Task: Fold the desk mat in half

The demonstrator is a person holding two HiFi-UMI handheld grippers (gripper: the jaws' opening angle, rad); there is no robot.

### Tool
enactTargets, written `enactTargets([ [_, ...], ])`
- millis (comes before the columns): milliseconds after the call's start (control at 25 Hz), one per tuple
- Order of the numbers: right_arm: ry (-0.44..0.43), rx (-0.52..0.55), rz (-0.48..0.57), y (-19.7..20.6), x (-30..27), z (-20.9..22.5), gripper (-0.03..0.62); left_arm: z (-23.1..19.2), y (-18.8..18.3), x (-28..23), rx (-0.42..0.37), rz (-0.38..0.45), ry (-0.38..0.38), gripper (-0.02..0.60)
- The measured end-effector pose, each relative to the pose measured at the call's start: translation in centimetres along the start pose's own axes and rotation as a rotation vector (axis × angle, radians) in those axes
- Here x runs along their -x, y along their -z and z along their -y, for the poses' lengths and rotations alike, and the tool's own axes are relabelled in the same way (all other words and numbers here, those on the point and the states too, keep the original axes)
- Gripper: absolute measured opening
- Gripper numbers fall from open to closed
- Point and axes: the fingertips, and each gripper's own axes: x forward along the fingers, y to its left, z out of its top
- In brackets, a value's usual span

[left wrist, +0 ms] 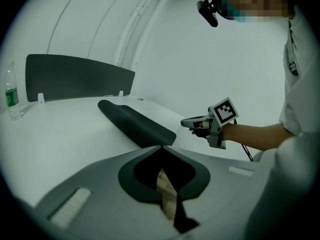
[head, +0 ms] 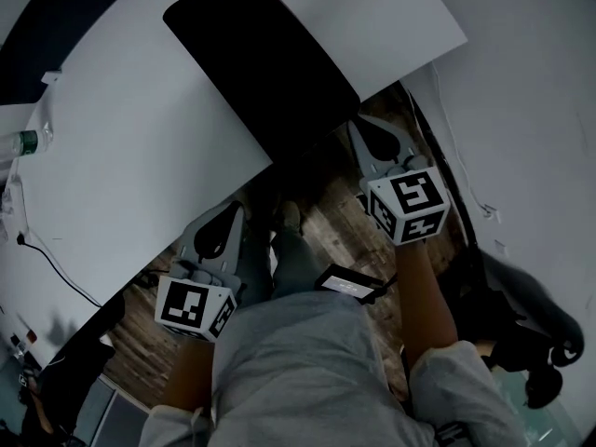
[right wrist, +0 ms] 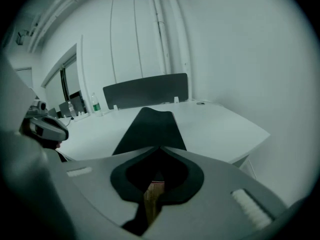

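Both grippers are hanging off the desk's near edge, with their jaws pressed together on nothing.

The desk mat (head: 265, 73) is lying dark and slantwise on the white desk (head: 121, 156), with one short end reaching the near edge. The left gripper (left wrist: 161, 146) and the right gripper (right wrist: 160, 147) are hovering over the wood floor (head: 335, 226), their tips meeting and empty. A clear bottle (left wrist: 11, 91) with a green label is standing at the desk's left side; its contents cannot be made out. A dark partition panel (left wrist: 75, 76) is standing along the far edge behind the mat.
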Motion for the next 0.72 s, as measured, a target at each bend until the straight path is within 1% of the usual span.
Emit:
enactTargets([
  [120,-0.056,0.024,0.023,-1.7,1.6,-2.8,0.006,0.0,-0.9,1.2,-0.006,0.025,-0.003,0.015],
  [320,-0.12,0.041,0.052,-3.4,4.1,-7.3,0.006,0.0,-2.6,3.7,-0.02,0.055,-0.007,0.015],
  [480,-0.157,0.044,0.066,-3.9,5.8,-10.8,0.006,-0.2,-3.0,6.1,-0.032,0.076,-0.012,0.015],
  [720,-0.213,0.039,0.096,-4.6,8.0,-15.6,0.006,-0.9,-2.8,10.1,-0.022,0.099,-0.026,0.015],
])
